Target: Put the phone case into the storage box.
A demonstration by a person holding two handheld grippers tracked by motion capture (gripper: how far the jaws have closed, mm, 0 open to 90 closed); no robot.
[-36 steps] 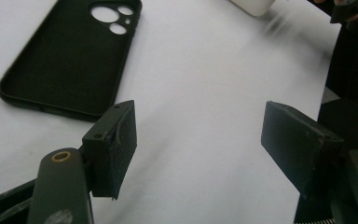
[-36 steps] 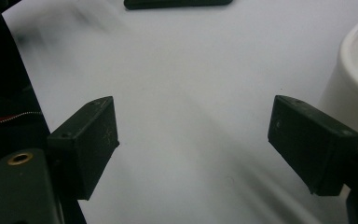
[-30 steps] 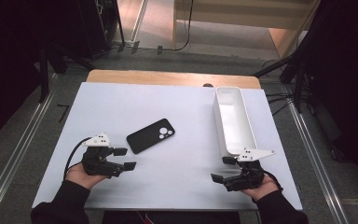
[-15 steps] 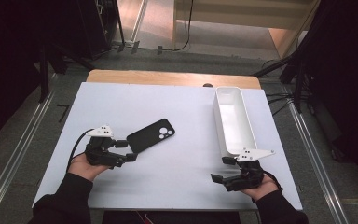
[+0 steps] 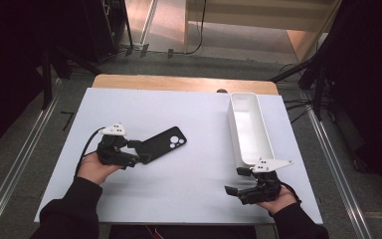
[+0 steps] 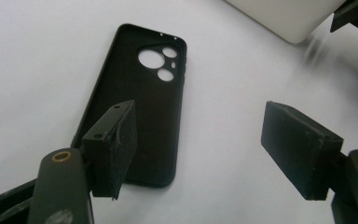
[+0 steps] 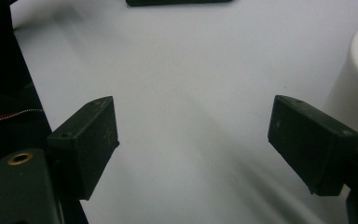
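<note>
- High view: one black phone case lies flat near the middle of the white worktop, clear of the one long white tray at the right, so there is room to take it. The left tool sits at its near end, jaws wide, nothing gripped. The right tool rests apart, by the tray's near end.
- Left gripper view: the case lies hollow side up, three lens holes far; one jaw overlaps its near end, the other stands off over bare worktop.
- Right gripper view: jaws wide and empty; tray wall at right.
</note>
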